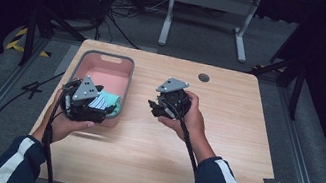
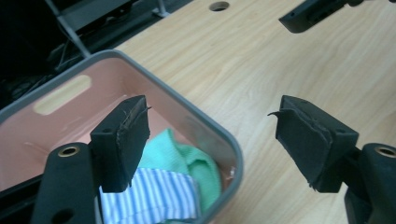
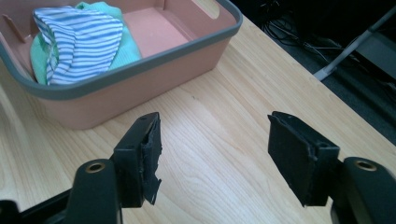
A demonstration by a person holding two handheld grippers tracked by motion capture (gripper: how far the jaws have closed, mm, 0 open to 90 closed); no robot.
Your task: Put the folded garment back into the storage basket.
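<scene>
Over table [image 1: 222,147], grippers [image 3: 215,154] wide, empty

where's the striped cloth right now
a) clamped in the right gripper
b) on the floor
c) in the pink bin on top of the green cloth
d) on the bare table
c: the striped cloth lies inside the pink bin, resting on the green cloth.

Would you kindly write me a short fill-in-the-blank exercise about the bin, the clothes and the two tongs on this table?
1. The folded clothes lie inside the ____ bin.
2. The striped cloth rests on a ____ one.
3. The jaws of the right tongs are ____, with nothing between them.
4. The left tongs hang over the bin's ____.

Missing words: pink; green; open; rim
</scene>
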